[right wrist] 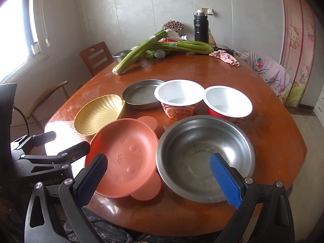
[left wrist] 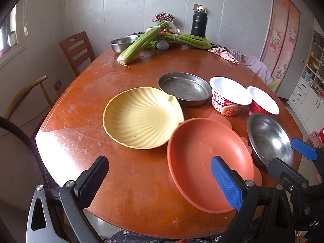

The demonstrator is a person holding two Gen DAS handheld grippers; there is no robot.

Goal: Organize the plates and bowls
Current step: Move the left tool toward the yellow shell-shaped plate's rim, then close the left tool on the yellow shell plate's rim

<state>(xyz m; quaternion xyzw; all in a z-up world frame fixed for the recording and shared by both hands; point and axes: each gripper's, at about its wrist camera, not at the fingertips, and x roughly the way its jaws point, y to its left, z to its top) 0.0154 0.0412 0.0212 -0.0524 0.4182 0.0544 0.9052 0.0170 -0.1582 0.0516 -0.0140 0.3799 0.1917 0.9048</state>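
The table [left wrist: 129, 182] is curving round at its near edge, and a bare stretch of wood is lying open in front of the left gripper [left wrist: 160, 179], whose fingers are standing wide apart, gripping nothing. The right gripper [right wrist: 159, 179] is hovering with its fingers spread too, over the near rims of the orange plate [right wrist: 125, 156] and the steel bowl [right wrist: 204, 158], which are sitting side by side and touching. Behind them the yellow shell dish [right wrist: 97, 114], a steel pan [right wrist: 141, 97] and two paper noodle bowls [right wrist: 180, 99] are lining up mid-table. Celery [right wrist: 131, 57] is lying at the far end.
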